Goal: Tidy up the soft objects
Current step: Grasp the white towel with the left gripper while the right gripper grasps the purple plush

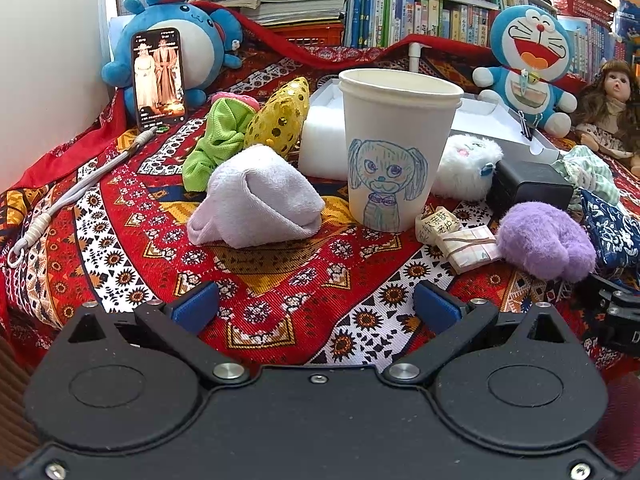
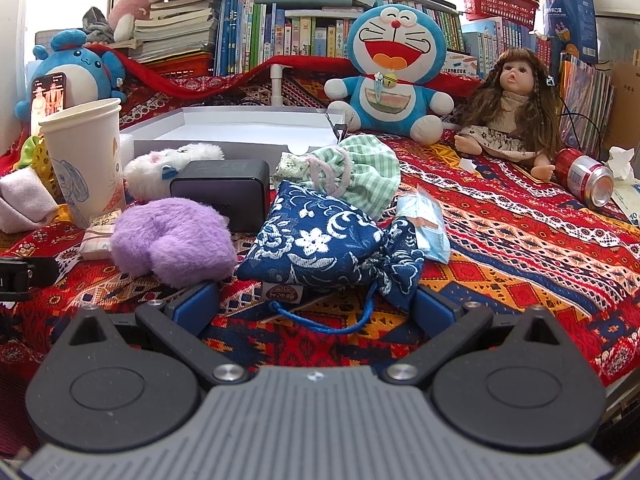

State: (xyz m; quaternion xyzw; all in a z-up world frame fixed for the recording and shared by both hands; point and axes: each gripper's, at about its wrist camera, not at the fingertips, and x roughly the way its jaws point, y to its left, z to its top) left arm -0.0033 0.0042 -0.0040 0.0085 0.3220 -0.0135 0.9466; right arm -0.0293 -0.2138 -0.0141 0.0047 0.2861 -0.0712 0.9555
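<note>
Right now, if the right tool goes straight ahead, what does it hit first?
Most likely the dark blue floral drawstring pouch, lying just ahead of the open right tool, its blue cord trailing between the fingers. Depth is hard to judge.

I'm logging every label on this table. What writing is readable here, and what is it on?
Small folded paper packet: handwritten Chinese characters, too unclear to quote.
Black box: faint print, unreadable.
Blue pouch's tag: red seal, unreadable.
Phone: screen text too small.
Book spines: too small.
Red can: blurred.
</note>
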